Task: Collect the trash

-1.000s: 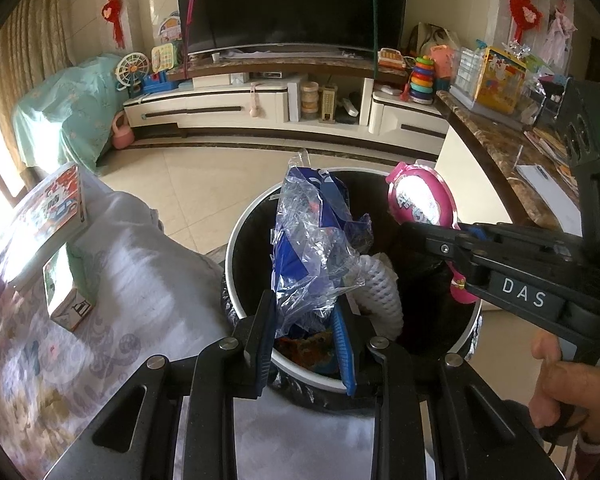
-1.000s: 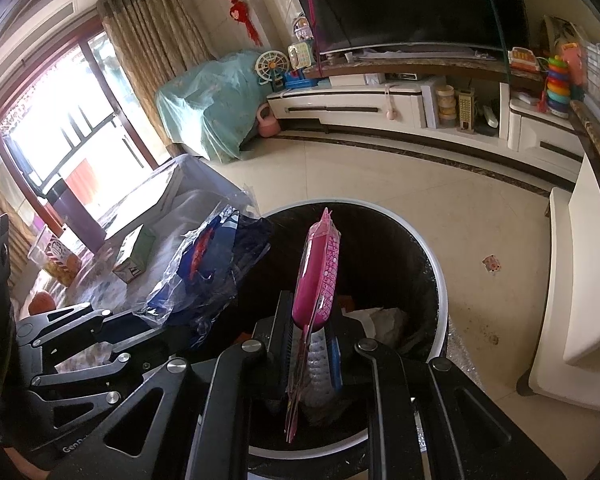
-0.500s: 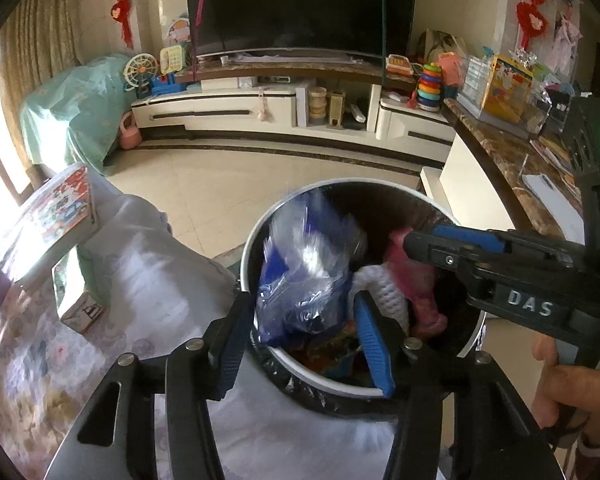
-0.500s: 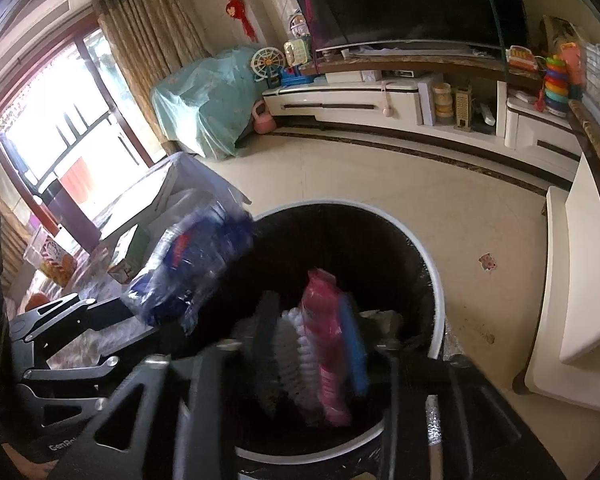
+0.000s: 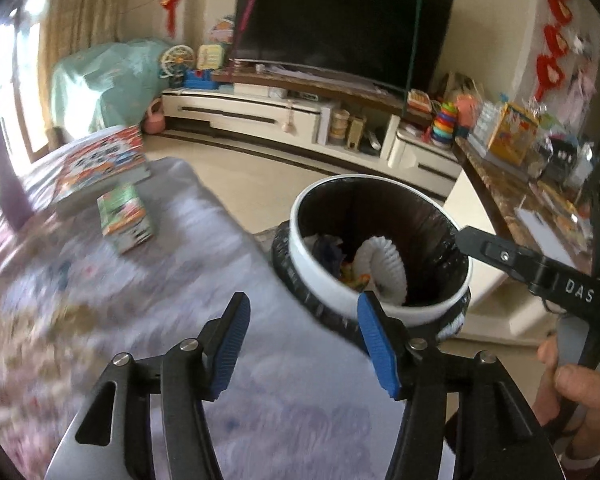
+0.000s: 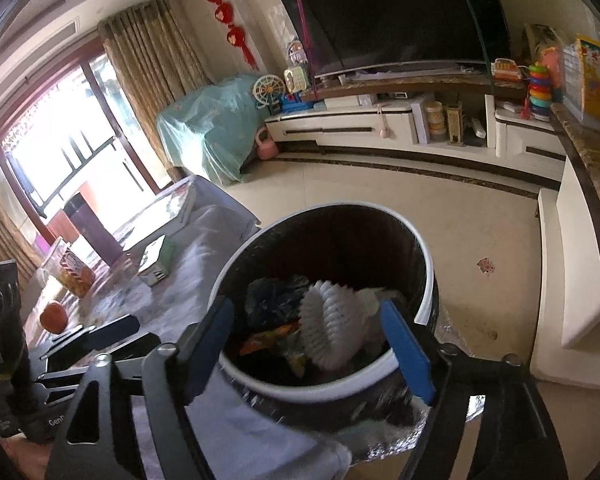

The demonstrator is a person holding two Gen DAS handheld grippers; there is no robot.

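Both grippers are spread wide and hold nothing. The left gripper (image 5: 304,344) is over the worktop (image 5: 140,320), beside the trash bin (image 5: 332,292). The right gripper (image 6: 312,348) is right above the bin. The trash (image 6: 324,320) lies inside it. To do the next pick well, each gripper should probably reach low over the worktop before closing.

A round trash bin (image 5: 332,296) with a white rim and a black liner stands upright on the floor, just beside the cloth-covered table. Inside lie a white ribbed foam sleeve (image 6: 328,328) curled into an arch, a crumpled blue bag (image 6: 272,300) beside it, and orange and yellow wrappers (image 6: 268,338) underneath
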